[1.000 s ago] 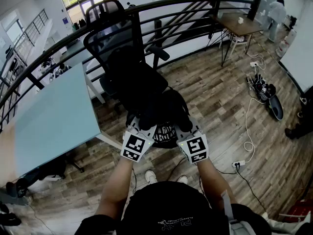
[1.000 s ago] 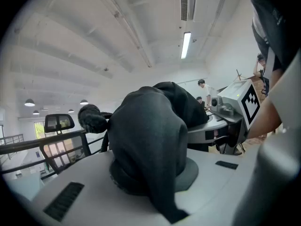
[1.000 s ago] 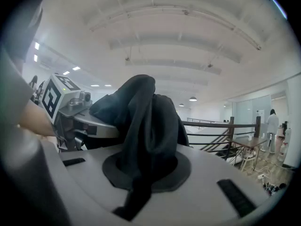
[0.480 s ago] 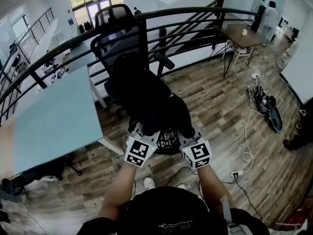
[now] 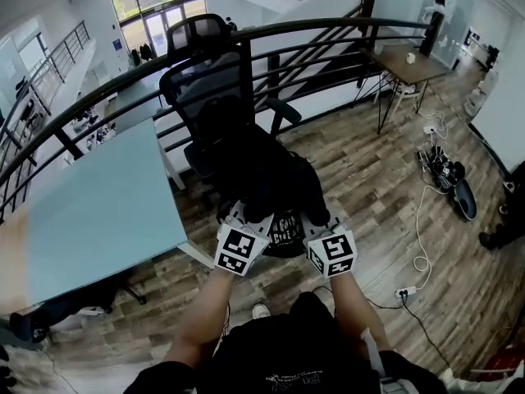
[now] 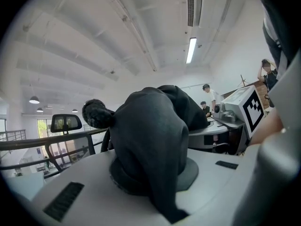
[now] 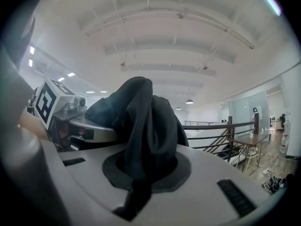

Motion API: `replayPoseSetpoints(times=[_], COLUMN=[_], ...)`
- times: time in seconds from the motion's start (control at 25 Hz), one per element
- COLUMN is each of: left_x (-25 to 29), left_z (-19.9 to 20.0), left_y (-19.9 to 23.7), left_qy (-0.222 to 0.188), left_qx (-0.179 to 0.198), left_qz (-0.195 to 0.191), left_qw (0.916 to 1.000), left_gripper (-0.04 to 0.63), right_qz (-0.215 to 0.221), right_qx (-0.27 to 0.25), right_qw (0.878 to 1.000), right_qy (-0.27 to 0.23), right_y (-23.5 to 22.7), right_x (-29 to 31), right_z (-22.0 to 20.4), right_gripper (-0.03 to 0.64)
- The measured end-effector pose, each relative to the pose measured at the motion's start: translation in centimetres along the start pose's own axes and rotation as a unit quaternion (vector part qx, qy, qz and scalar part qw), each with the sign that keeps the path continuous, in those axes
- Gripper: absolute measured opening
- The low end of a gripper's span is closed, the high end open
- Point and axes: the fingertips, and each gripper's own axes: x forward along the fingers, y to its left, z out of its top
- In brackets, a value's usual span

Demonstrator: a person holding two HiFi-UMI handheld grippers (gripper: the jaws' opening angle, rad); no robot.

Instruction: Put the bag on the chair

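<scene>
A black bag [image 5: 275, 195] hangs between both grippers in the head view, just in front of a black mesh office chair [image 5: 209, 80] and partly over its seat. My left gripper [image 5: 246, 220] is shut on the bag's black fabric [image 6: 150, 145], which fills the left gripper view. My right gripper [image 5: 320, 224] is likewise shut on a fold of the bag [image 7: 143, 140]. In both gripper views the jaws point upward toward the ceiling. The bag hides most of the chair's seat.
A pale blue table [image 5: 90, 212] stands at the left, close to the chair. A black railing [image 5: 328, 27] curves behind the chair. Cables and a power strip [image 5: 404, 292] lie on the wooden floor at the right. A small wooden table [image 5: 410, 60] is far right.
Both grippers and the bag have shifted a little forward and to the right, toward the chair. The grip on the bag is the same.
</scene>
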Motion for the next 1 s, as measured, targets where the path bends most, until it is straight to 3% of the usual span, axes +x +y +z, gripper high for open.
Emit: replayPoseSetpoints(times=[0.4, 1.0], left_x=[3.0, 11.2], left_z=[-0.5, 1.1], left_y=[4.8, 9.9], left_qy=[0.006, -0.001], left_qx=[0.006, -0.001], left_qz=[0.026, 0.070], left_qw=[0.9996, 0.9976], left_gripper=[0.026, 0.026], right_qz=[0.036, 0.097], right_qx=[-0.006, -0.036], right_qw=[0.999, 0.994], right_qy=[-0.002, -0.025], right_y=[-1.7, -8.8], right_x=[5.4, 12.8], right_z=[0.2, 1.9], right_gripper=[0.037, 0.037])
